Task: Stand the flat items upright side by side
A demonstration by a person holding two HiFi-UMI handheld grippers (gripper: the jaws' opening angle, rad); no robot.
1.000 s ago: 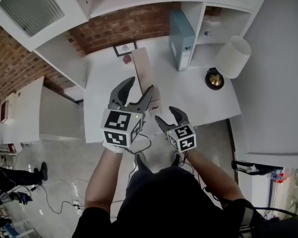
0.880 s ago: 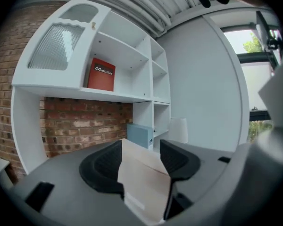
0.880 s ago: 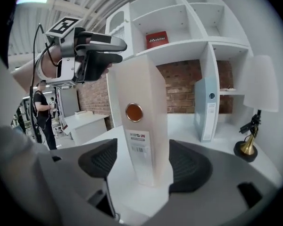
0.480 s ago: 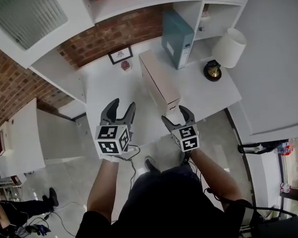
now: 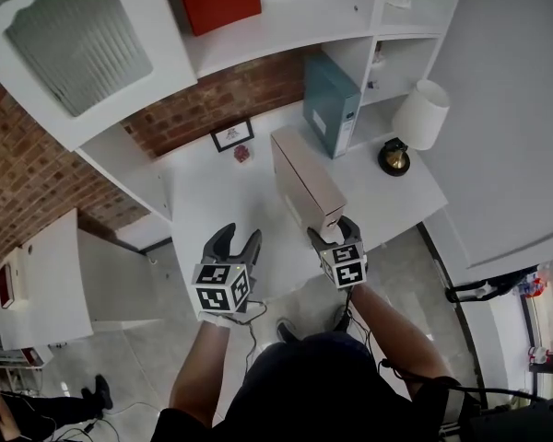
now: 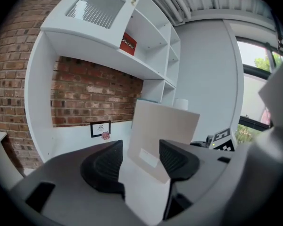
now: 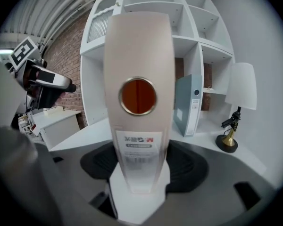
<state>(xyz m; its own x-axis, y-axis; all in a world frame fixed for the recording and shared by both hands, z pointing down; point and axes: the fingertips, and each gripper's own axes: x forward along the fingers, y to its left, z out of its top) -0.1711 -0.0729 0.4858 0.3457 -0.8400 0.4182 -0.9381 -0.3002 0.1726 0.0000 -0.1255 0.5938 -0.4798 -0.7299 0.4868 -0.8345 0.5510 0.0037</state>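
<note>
standing upright on the desk (image 5: 212,205), the beige binder (image 5: 306,184) turns its spine toward the person. the right claw (image 5: 333,232) has just been closing on that spine, and its pads lie flush against both sides (the round finger hole sits just above them). the left claw (image 5: 239,237) hangs over the desk's near edge, spread and empty, apart from the beige binder. a blue binder (image 5: 330,109) stands upright just past its far end, against the shelf wall, with a lamp (image 5: 415,118) to the right.
</note>
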